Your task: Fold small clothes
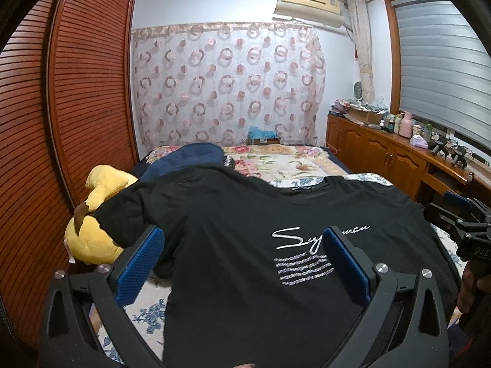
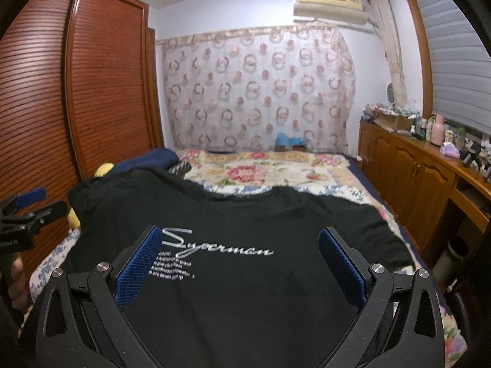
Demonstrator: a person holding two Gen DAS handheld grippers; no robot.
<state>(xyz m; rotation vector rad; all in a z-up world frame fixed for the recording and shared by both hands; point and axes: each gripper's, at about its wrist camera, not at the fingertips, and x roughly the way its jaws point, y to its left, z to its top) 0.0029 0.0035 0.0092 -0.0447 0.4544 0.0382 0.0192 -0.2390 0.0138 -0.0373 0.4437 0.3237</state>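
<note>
Black cotton T-shirt with white script print (image 1: 245, 214) lies flat on the floral quilted bed (image 1: 291, 162). Left gripper (image 1: 244, 254) and right gripper (image 2: 239, 254) both spread wide over it, holding nothing. Risk: far-left sleeve drapes over yellow plush toy (image 1: 95, 220), may snag mid-fold. Near hem cut off.

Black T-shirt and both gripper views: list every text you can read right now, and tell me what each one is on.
"Superman", white script across the chest of the black T-shirt; the left gripper hides its middle letters in the left wrist view.
Small white lines under that script on the shirt: too blurred to read.
White lettering on the body of each gripper, seen from the other's camera: too small to read.
Sticker on the air conditioner: unreadable.
</note>
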